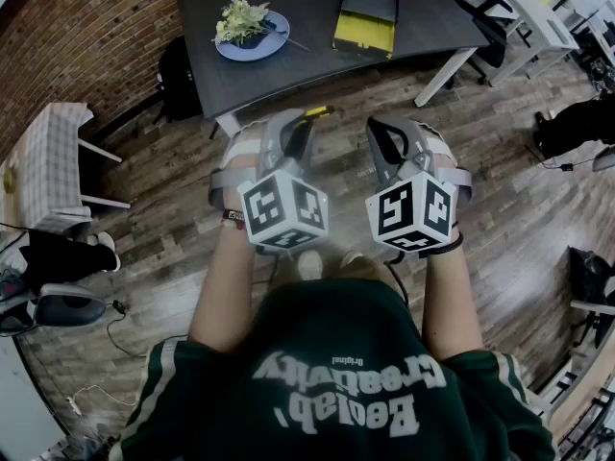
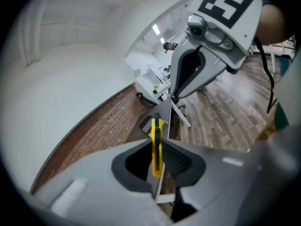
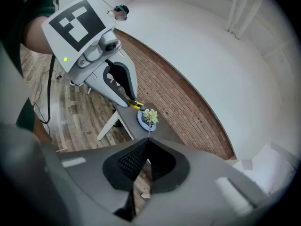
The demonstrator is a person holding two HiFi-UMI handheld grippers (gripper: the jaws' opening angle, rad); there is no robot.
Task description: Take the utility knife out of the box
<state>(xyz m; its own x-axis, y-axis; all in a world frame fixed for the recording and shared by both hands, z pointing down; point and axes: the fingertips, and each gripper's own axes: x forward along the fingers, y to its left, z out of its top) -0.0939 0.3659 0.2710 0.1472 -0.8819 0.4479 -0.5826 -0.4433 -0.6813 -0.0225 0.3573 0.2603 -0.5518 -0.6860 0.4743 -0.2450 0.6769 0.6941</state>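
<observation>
The left gripper (image 1: 300,123) has its fingers clamped on the slim yellow utility knife (image 2: 156,146), held in the air off the front edge of the dark grey table (image 1: 307,60); the right gripper (image 1: 387,134), just beside it, has its fingers pressed together on nothing; the open black-and-yellow box (image 1: 366,15) lies near the table's right edge.

The left gripper (image 2: 157,147), short of the table (image 1: 307,65), clamps the utility knife (image 2: 155,131). The right gripper (image 3: 146,145) beside it is closed, empty.
</observation>
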